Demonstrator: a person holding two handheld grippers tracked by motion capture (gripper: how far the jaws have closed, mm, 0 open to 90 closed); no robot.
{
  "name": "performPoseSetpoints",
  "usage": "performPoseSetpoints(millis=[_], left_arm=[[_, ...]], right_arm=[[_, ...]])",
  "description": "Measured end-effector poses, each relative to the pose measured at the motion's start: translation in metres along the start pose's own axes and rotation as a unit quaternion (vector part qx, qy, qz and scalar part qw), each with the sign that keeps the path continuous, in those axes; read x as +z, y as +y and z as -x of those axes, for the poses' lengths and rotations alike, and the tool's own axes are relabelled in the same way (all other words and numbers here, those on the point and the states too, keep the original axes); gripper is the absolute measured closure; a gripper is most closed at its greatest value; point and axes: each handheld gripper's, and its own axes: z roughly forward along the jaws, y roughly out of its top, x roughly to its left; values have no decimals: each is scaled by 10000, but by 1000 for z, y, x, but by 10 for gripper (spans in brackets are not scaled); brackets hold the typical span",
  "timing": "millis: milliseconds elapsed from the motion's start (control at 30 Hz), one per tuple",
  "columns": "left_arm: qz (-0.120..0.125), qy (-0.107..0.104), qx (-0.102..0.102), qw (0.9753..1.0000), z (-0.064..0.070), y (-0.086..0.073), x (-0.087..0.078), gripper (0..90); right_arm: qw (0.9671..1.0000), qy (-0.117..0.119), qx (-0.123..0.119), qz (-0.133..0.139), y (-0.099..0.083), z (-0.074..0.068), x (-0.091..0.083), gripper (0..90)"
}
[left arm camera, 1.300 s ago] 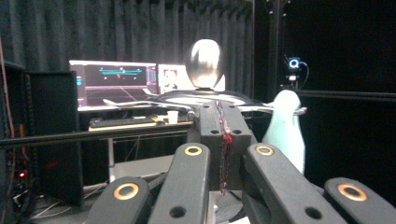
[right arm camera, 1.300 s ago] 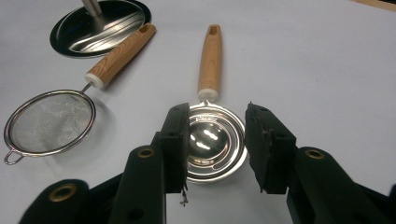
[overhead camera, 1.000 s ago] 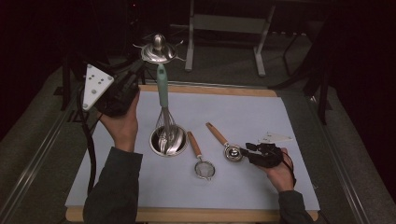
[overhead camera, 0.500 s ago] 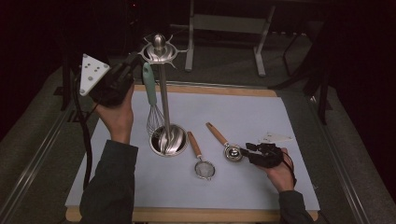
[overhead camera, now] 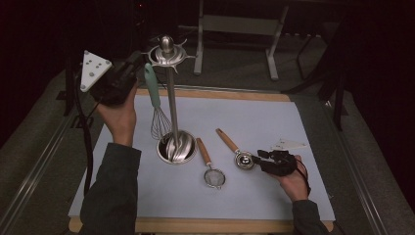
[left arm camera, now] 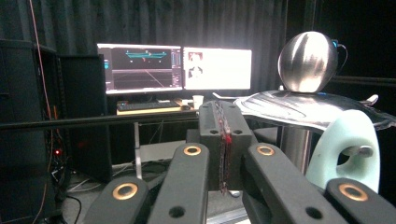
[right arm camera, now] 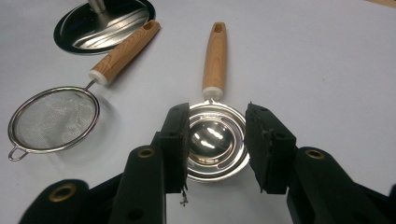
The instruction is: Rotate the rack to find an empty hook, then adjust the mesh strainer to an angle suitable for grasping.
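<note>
A steel utensil stand (overhead camera: 171, 107) with a round base and a ball top (left arm camera: 308, 60) rises at the mat's left centre. A whisk with a mint handle (overhead camera: 152, 88) hangs from one of its top hooks; the handle's loop (left arm camera: 348, 144) sits over the hook. My left gripper (overhead camera: 138, 62) (left arm camera: 223, 126) is shut with nothing between its jaws, just left of that loop. A metal scoop with a wooden handle (overhead camera: 235, 149) (right arm camera: 215, 135) lies on the mat. My right gripper (overhead camera: 260, 159) (right arm camera: 217, 140) is open, one jaw on either side of the scoop's bowl.
A small mesh strainer (overhead camera: 211, 174) (right arm camera: 53, 119) with a wooden handle lies between the stand's base (right arm camera: 105, 21) and the scoop. The pale blue mat (overhead camera: 303, 127) covers a wooden table. Monitors (left arm camera: 177, 67) and a desk stand beyond the table.
The whisk rose from leaning by the stand's base to hanging from a top hook. My left gripper climbed with it. The right gripper stayed where it was.
</note>
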Motion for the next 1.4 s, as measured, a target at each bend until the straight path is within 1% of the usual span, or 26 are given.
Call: performPoseSetpoints(millis=[133,300,433,500,533,567,600,633,700,733,767,800,867,900,933,1033,1067,1133,1233,1300,1333,1367,1400], left_arm=[[-65,-19,48,10000,0,0,-2,885],[-252,-47,269,9993,-1,-4,-7,877],[-390,-73,270,9988,-5,-11,-16,860],[-471,-60,320,9984,-6,-16,-20,855],[-471,-60,320,9984,-6,-16,-20,854],[-591,-46,359,9976,-9,-22,-25,850],[-591,-46,359,9976,-9,-22,-25,846],[-644,-33,368,9972,-10,-25,-27,846],[-750,-3,363,9965,-14,-33,-31,840],[-831,49,367,9959,-16,-39,-34,835],[-831,49,367,9959,-16,-39,-34,835],[-950,82,362,9948,-20,-49,-38,834],[-989,96,341,9945,-21,-52,-39,835],[-1054,109,335,9938,-23,-56,-40,835],[-1139,144,290,9930,-27,-63,-42,834],[-1199,174,217,9924,-30,-70,-44,834],[-1280,203,229,9913,-32,-75,-45,833],[-1335,210,212,9906,-33,-80,-47,827],[-1469,213,213,9887,-34,-91,-49,810],[-1500,204,198,9883,-34,-93,-50,796],[-1555,195,176,9875,-35,-99,-51,792],[-1654,204,167,9859,-35,-107,-53,790],[-1654,204,167,9859,-35,-107,-53,787]], right_arm=[[10000,-6,5,7,0,0,0,609],[10000,-8,15,6,-1,1,-1,607],[10000,-18,16,-2,-1,2,0,607],[10000,-18,13,-13,-1,2,0,607],[10000,-18,13,-13,-1,2,0,607],[10000,-21,20,-20,-2,1,1,607],[10000,-24,17,-23,-2,1,1,607],[10000,-24,17,-23,-2,1,1,607],[10000,-28,15,-13,-1,1,0,607],[10000,-29,18,4,-1,1,0,607],[10000,-34,21,2,-1,1,0,607],[10000,-35,25,0,-2,2,-1,607],[10000,-38,30,1,-2,2,-1,607],[10000,-39,23,-2,-2,2,-1,607],[10000,-34,31,0,-2,1,0,607],[10000,-41,20,-1,-2,1,0,607],[10000,-64,38,15,-2,1,-1,607],[10000,-62,46,18,-2,1,0,608],[10000,-59,40,19,-2,1,0,607],[10000,-66,34,32,-2,1,-1,607],[10000,-63,48,33,-2,1,-1,607],[10000,-64,48,35,-2,1,-1,607],[10000,-66,54,33,-2,1,-1,607]])
